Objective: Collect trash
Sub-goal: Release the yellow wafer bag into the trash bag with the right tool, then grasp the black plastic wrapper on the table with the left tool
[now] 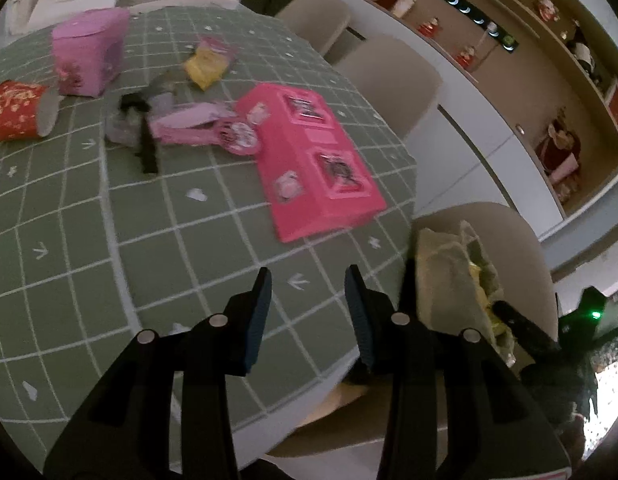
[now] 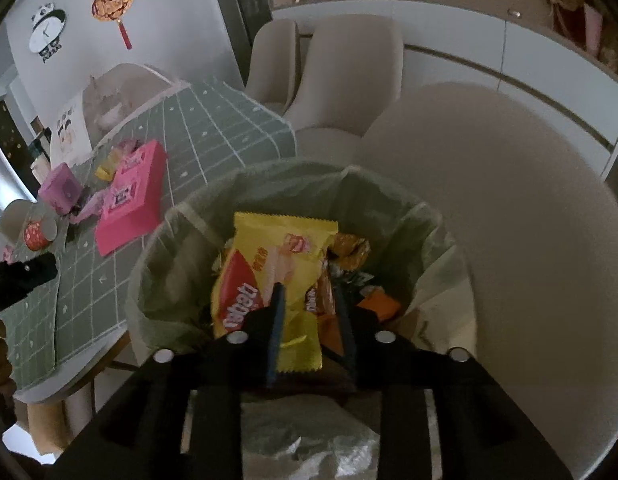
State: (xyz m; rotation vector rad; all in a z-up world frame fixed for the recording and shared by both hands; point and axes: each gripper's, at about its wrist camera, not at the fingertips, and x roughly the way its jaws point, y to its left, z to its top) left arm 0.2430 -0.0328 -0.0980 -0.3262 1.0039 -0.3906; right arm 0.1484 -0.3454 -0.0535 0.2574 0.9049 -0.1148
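Right wrist view: the right gripper (image 2: 309, 300) hangs over the lined trash bin (image 2: 181, 216), which stands on a chair beside the bench (image 2: 213, 120). Its jaws are parted, with the yellow snack wrapper (image 2: 277, 256) lying between them on the pile; whether the pads press on it cannot be told. Judged step: release into the bin. Open fully, then lift straight up so the wrapper does not snag.

Left wrist view: the left gripper (image 1: 309, 300) is about half open and empty, above bare bench cloth. Remaining trash lies ahead: pink box (image 1: 317, 160), purple carton (image 1: 87, 52), red cup (image 1: 17, 110), yellow packet (image 1: 207, 66). Approach the nearest item low, jaws straddling one edge.
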